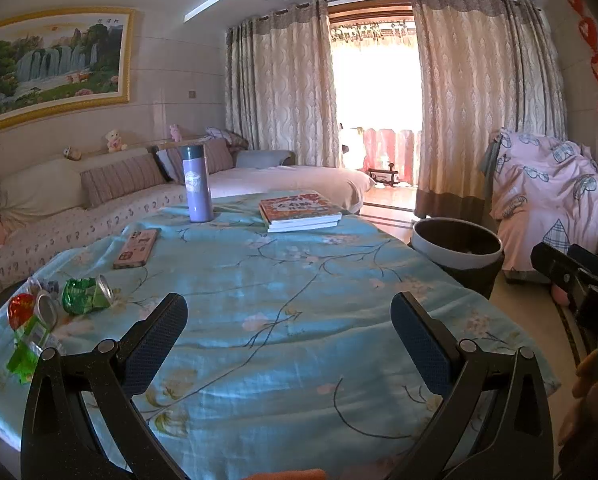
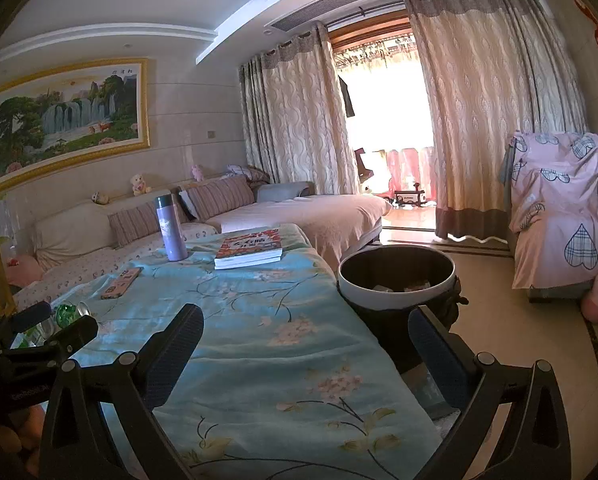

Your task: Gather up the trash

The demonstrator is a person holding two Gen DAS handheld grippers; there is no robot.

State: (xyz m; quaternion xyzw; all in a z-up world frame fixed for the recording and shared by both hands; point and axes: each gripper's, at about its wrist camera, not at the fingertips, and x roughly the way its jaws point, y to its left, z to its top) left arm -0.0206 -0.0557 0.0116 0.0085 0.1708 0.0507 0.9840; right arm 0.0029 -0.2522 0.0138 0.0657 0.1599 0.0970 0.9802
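Both our grippers, left (image 1: 289, 328) and right (image 2: 305, 344), fingers apart, empty. Crushed cans (image 1: 87, 294) at worktop's (image 1: 299, 280) left edge; approach low, then bin (image 2: 397, 280).

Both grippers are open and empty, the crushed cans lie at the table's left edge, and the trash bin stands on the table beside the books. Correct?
Not quite: the trash bin stands on the floor off the table's right edge, as the right wrist view shows. The rest holds.
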